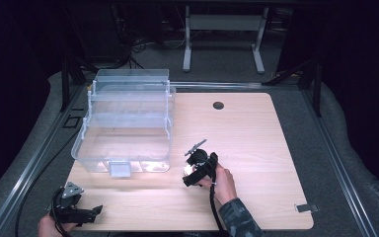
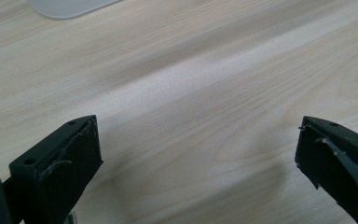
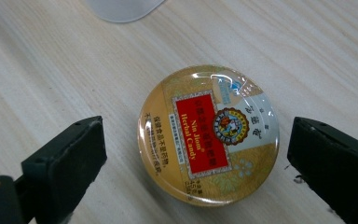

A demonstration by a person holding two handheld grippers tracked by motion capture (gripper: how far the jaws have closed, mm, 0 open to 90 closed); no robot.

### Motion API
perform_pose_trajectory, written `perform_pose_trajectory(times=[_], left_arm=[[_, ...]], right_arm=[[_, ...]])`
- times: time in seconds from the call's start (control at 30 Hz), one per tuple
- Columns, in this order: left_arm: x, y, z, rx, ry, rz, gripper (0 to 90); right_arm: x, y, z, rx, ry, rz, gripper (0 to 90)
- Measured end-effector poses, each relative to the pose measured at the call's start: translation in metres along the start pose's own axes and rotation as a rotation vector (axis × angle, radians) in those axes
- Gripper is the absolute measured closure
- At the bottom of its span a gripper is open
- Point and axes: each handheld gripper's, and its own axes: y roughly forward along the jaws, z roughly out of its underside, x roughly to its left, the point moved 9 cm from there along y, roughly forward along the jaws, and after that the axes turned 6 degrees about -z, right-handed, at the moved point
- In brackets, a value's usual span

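Note:
A round candy tin (image 3: 208,133), gold with a red label, lies flat on the wooden table (image 1: 246,148). My right gripper (image 3: 196,154) hangs just above it, open, one jaw on each side of the tin and neither touching it. In the high view the right gripper (image 1: 191,174) is at the table's middle front, just right of the clear box. My left gripper (image 1: 91,212) rests low at the front left corner. In its own view the left gripper (image 2: 198,135) is open over bare wood with nothing between its jaws.
A clear plastic tiered box (image 1: 126,123) stands open on the left half of the table; its corner (image 3: 121,9) is just beyond the tin. A cable hole (image 1: 218,105) sits near the far edge, a small metal clip (image 1: 306,208) at the front right corner.

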Motion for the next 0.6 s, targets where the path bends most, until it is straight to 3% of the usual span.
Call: perform_pose_trajectory(times=[0.33, 0.43, 0.6], left_arm=[[0.002, 0.001, 0.001, 0.020, 0.018, -0.007, 0.2], [0.002, 0.001, 0.000, 0.020, 0.020, -0.013, 0.2], [0.001, 0.002, 0.001, 0.023, 0.025, -0.015, 0.3]], right_arm=[[-0.004, 0.010, 0.000, 0.045, 0.018, 0.033, 13.7], [-0.005, 0.013, 0.001, 0.054, 0.021, 0.028, 18.7], [-0.005, 0.013, 0.001, 0.060, 0.018, 0.023, 19.5]])
